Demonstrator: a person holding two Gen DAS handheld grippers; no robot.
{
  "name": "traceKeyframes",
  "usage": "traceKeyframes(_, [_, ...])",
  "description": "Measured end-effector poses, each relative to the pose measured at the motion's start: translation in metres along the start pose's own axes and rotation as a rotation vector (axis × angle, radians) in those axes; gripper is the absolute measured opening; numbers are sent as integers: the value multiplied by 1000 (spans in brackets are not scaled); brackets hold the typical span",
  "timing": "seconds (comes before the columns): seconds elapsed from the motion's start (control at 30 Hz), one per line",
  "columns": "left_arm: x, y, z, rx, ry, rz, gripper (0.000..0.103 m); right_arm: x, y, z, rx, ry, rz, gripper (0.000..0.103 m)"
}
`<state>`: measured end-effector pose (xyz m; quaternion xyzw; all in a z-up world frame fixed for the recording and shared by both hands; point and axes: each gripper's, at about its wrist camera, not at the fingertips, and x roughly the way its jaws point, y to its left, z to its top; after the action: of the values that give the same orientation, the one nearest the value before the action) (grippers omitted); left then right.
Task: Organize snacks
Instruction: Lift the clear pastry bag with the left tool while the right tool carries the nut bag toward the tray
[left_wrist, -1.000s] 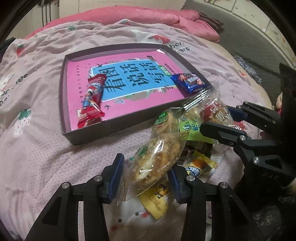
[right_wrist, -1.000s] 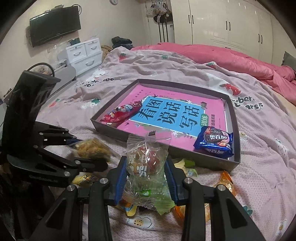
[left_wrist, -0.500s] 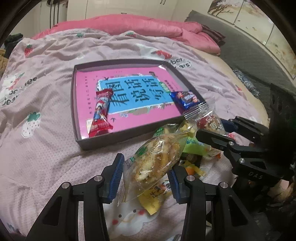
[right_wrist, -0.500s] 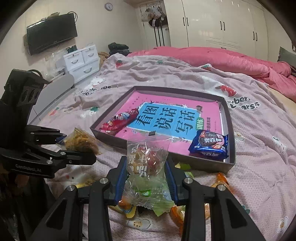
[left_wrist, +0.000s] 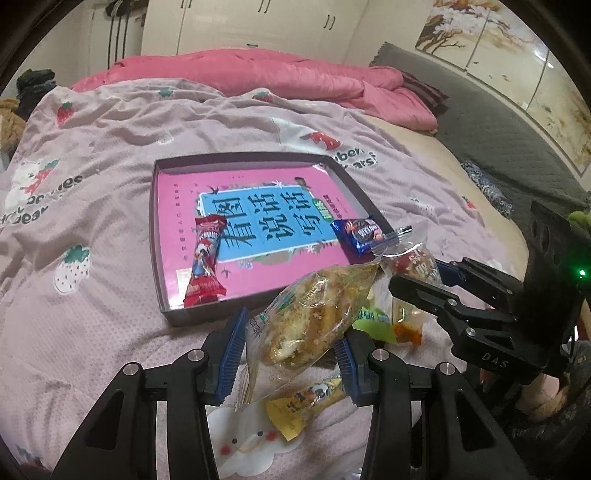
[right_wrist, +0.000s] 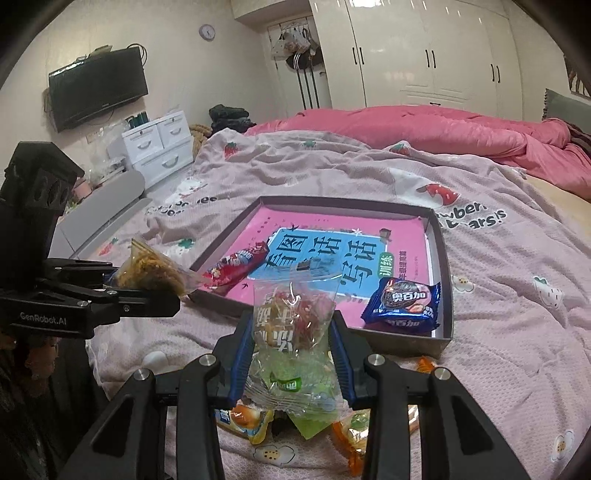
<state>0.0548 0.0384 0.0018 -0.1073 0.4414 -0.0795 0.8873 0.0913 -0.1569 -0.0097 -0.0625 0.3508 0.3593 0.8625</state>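
Note:
My left gripper (left_wrist: 288, 350) is shut on a clear bag of meat-floss cake (left_wrist: 314, 317), held above the bed in front of the tray. My right gripper (right_wrist: 291, 350) is shut on a clear bag with red print and a green base (right_wrist: 293, 332), also lifted. It also shows in the left wrist view (left_wrist: 413, 258). The dark shallow tray (left_wrist: 258, 162) holds a pink and blue book, a red snack bar (left_wrist: 205, 262) and a blue cookie pack (left_wrist: 360, 232). Several loose snacks (left_wrist: 299, 410) lie on the bedspread below the grippers.
The bed has a pink strawberry-print cover (left_wrist: 92, 147) and a bunched pink quilt (left_wrist: 258, 74) at the far side. A white drawer unit (right_wrist: 159, 147) and a wall TV (right_wrist: 98, 86) stand beyond the bed. A grey mat (left_wrist: 498, 140) lies to the right.
Both grippers have risen and pulled back from the tray, each lifting its held snack bag off the pile. The tray's contents have not moved.

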Motion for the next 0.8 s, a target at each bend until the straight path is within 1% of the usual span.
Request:
traceKeyframes(0.17, [-3,-1,8,-1,-26,17,47,-9,-6,5,25,-41,-10,40])
traceKeyframes(0.3, [-3,0,17,-14,-42,17,47,-14,-12,10,40,-64,-20,40])
traceKeyframes(0.8, [3,2,44,-37,-86,24,47,-14,-30,29,64,-119,-48,40])
